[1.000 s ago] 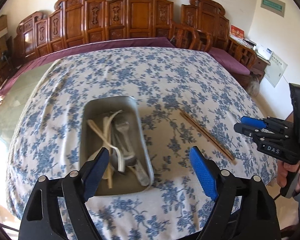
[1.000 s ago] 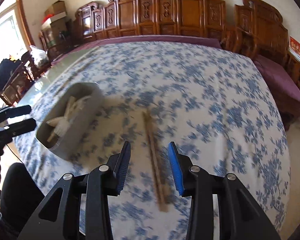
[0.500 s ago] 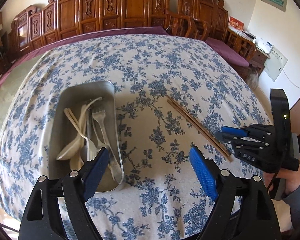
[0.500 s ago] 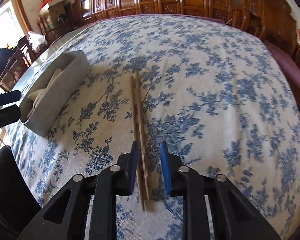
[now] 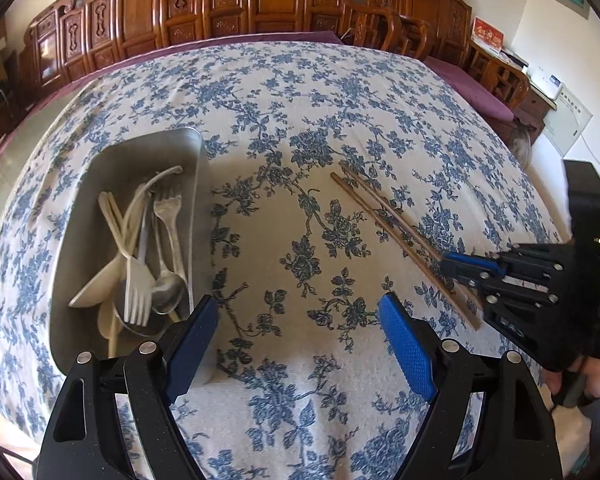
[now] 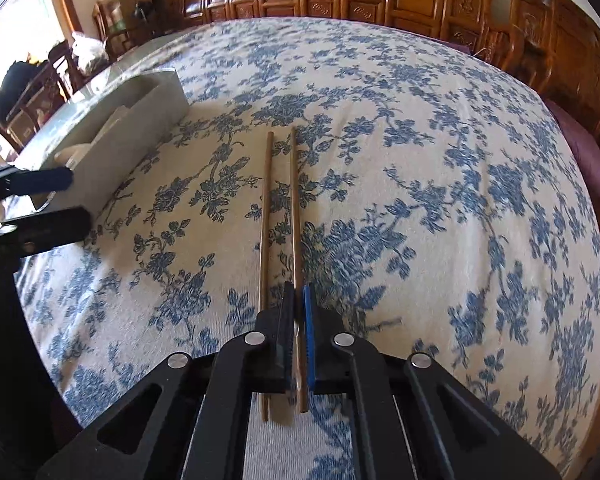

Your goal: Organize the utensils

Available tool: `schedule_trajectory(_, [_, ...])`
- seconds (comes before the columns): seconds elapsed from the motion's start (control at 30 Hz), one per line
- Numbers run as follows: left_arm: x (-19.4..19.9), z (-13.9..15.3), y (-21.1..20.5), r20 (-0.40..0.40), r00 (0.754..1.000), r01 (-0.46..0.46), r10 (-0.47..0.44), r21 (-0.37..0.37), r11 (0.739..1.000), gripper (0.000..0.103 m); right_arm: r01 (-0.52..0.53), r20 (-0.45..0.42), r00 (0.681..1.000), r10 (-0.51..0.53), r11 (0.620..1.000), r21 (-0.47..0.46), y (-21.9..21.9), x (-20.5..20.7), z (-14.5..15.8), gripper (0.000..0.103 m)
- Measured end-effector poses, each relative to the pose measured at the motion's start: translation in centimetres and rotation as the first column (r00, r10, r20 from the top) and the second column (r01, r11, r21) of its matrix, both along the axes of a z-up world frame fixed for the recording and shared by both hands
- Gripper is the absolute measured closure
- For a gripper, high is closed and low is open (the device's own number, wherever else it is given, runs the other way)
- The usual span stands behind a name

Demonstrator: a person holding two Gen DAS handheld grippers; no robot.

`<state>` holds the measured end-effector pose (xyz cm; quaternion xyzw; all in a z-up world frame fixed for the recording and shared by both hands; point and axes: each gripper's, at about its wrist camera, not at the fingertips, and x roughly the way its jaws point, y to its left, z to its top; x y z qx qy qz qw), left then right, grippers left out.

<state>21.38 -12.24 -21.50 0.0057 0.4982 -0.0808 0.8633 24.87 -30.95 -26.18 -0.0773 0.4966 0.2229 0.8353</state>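
Two brown chopsticks [image 6: 294, 208] lie side by side on the floral tablecloth; they also show in the left wrist view [image 5: 384, 216]. My right gripper [image 6: 299, 320] is shut on the right chopstick near its near end; the left chopstick [image 6: 265, 240] lies just outside its left finger. In the left wrist view the right gripper [image 5: 460, 270] sits over the chopsticks' near ends. My left gripper [image 5: 300, 344] is open and empty, hovering beside a metal tray [image 5: 80, 196] holding forks, spoons and pale utensils [image 5: 140, 256].
The metal tray [image 6: 140, 112] stands left of the chopsticks in the right wrist view. The left gripper [image 6: 32, 204] is at that view's left edge. Carved wooden chairs [image 5: 260, 4] line the table's far side. The tablecloth [image 5: 300, 120] covers the round table.
My right gripper came down over the chopsticks and closed from open to shut on the right one. My left gripper shifted slightly, staying open near the tray.
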Motion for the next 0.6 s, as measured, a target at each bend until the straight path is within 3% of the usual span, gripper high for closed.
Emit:
schedule_trajectory(0.37, [0.4, -1.0, -3.4, 0.010, 0.999, -0.031, 0.032, -0.072, 0.997, 0.024, 0.077, 0.026, 0.996, -0.080, 0.993, 0.094, -4.2, -3.1, 1.9, 0.097])
schedule_trajectory(0.6, [1.3, -1.9, -6.6, -0.009, 1.000, -0.024, 0.024, -0.043, 0.999, 0.024, 0.112, 0.051, 0.992, -0.119, 0.987, 0.116, -6.3, -4.1, 2.7, 0.097])
